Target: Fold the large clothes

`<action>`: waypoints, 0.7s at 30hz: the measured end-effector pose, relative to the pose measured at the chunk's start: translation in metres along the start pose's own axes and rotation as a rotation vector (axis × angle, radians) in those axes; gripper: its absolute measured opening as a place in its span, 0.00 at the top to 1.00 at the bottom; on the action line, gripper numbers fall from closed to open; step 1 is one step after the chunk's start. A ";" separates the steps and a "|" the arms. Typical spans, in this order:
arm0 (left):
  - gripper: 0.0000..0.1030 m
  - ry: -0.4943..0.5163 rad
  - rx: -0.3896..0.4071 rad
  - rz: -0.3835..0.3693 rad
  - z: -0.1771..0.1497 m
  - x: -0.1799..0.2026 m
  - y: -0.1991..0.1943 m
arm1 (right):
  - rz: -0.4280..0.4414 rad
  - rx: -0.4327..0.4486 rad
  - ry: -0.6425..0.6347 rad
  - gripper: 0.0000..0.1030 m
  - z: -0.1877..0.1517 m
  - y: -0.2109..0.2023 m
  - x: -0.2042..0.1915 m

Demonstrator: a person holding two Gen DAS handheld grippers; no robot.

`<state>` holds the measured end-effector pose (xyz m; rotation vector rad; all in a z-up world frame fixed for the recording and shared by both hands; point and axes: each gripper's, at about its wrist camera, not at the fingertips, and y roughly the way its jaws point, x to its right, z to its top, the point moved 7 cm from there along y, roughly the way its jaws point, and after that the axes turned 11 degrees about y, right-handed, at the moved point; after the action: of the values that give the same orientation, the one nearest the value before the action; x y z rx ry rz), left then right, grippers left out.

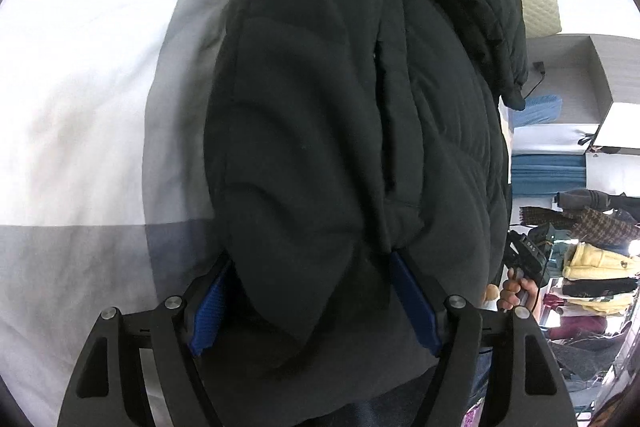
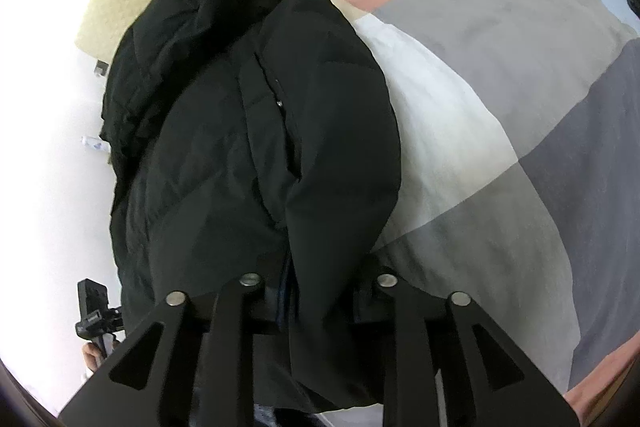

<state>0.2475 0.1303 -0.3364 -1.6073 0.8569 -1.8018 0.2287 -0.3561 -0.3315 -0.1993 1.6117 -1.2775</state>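
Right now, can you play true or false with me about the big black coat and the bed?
1. The coat is black and puffy. True.
2. The coat hangs on a hanger. False: it lies on the bed cover.
3. The bed cover has big blocks of grey, white and pink. True.
4. The left gripper has red pads. False: its pads are blue.
5. The left gripper's blue pads sit on both sides of a bunch of the coat. True.
6. Nobody's hand shows anywhere. False: a hand holding the other gripper's handle peeks out beside the coat.
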 end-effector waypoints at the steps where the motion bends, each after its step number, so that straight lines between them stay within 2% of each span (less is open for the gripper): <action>1: 0.23 0.019 -0.009 0.007 0.000 0.006 0.000 | 0.002 -0.005 0.010 0.59 0.000 0.002 0.001; 2: 0.20 0.029 -0.016 0.012 -0.002 0.007 0.002 | 0.010 -0.008 0.023 0.53 0.001 0.003 0.003; 3: 0.19 0.044 -0.026 0.021 0.000 0.005 0.002 | 0.021 -0.012 0.041 0.40 0.002 0.006 0.004; 4: 0.18 0.053 -0.031 0.023 0.001 0.011 0.002 | 0.024 -0.019 0.049 0.33 0.002 0.008 0.005; 8: 0.19 0.002 0.014 -0.004 -0.002 0.016 -0.013 | 0.034 -0.020 0.051 0.28 0.002 0.010 0.003; 10: 0.20 -0.024 0.016 0.017 0.001 0.018 -0.012 | 0.047 -0.026 0.066 0.28 0.001 0.011 0.006; 12: 0.31 -0.072 0.046 -0.002 0.005 0.020 -0.013 | 0.054 -0.033 0.068 0.28 0.001 0.011 0.006; 15: 0.47 -0.097 0.069 0.016 0.005 0.023 -0.015 | 0.059 -0.046 0.028 0.28 -0.001 0.014 -0.001; 17: 0.59 -0.102 0.081 0.031 0.003 0.026 -0.019 | 0.026 -0.035 -0.012 0.29 -0.003 0.017 -0.007; 20: 0.76 -0.102 0.093 0.103 0.000 0.031 -0.027 | 0.013 -0.009 -0.052 0.42 -0.007 0.020 -0.017; 21: 0.78 -0.102 0.098 0.123 0.000 0.035 -0.027 | 0.019 -0.006 -0.053 0.50 -0.008 0.020 -0.018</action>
<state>0.2435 0.1202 -0.2937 -1.5359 0.7905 -1.6377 0.2399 -0.3309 -0.3370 -0.2194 1.5694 -1.2436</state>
